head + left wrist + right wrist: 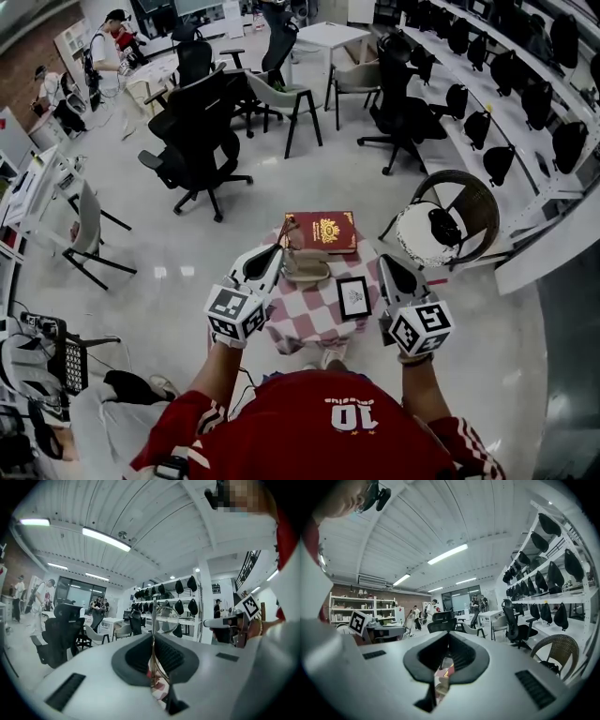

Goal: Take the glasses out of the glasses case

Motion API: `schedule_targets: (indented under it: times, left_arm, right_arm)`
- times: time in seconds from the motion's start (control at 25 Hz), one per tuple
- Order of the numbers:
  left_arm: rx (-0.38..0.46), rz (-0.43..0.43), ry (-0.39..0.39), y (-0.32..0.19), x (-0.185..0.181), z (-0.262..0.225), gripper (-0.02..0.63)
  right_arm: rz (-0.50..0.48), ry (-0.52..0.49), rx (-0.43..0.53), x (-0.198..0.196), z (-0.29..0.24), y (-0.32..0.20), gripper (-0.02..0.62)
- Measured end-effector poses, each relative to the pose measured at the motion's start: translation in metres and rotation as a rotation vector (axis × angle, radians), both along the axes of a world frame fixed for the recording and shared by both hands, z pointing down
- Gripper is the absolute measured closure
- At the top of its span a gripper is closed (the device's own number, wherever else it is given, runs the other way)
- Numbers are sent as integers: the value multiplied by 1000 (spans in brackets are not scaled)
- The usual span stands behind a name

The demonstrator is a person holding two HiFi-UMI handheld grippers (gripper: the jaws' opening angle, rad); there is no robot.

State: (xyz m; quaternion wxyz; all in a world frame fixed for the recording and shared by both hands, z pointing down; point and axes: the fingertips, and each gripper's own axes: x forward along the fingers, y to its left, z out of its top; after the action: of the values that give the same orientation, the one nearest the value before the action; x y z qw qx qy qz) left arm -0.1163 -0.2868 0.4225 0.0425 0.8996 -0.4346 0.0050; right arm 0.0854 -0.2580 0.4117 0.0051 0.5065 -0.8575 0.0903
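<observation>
While your left gripper [277, 251] pinches the glasses [153, 620], the case [306, 267] sits just right of it, your right gripper [387, 270] shut and empty.

A large open-plan office or lab: black swivel chairs [197, 141] stand about white desks [330, 36] on a pale glossy floor [187, 253]. Long wall shelves [548, 258] hold rows of dark gear (what kind is unclear). Strip lights [106, 539] line the ribbed ceiling, and people [111, 47] work at the far end.
</observation>
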Motion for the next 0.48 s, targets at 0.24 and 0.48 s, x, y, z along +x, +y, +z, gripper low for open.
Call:
schedule_targets:
  times: [0.24,0.48]
  left_arm:
    - [66,-73,50,5,-15,-34,584]
    - [97,-151,62,4,-34,-44,584]
  right_arm:
    - [14,3,27,3,-10,-1,578]
    - [35,6,40,10,-13,-2,578]
